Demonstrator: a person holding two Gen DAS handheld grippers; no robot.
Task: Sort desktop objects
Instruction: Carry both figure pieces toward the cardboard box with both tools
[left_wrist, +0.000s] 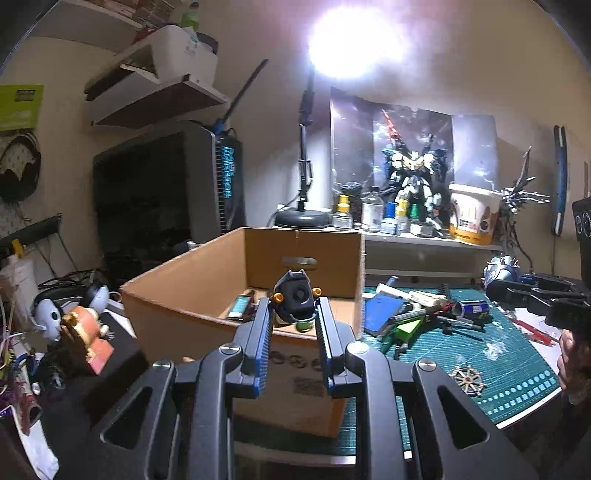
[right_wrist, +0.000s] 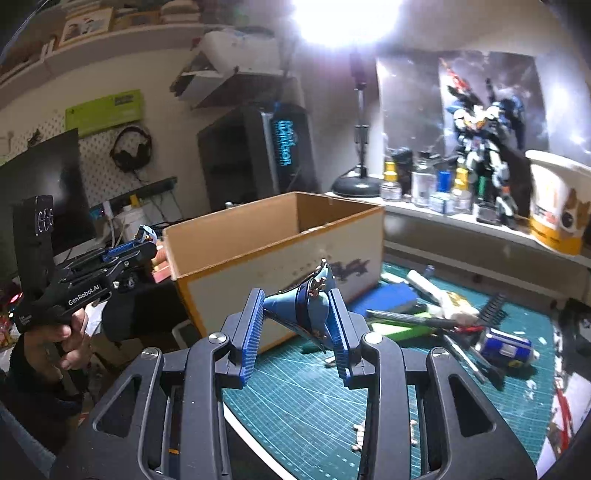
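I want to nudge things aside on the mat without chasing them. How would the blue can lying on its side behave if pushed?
The blue can lies on its side on the green cutting mat, so it would probably roll if pushed across its length. It looks like thin metal, likely light and easily dented. The pens beside it might stop it.

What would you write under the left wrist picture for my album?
Left gripper holds a small black toy part over the open cardboard box.

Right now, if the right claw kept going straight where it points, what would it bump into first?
Probably the box. The right claw, shut on a blue toy part, points at the box's pale side wall. Nothing else seems in between, though depth is hard to judge.
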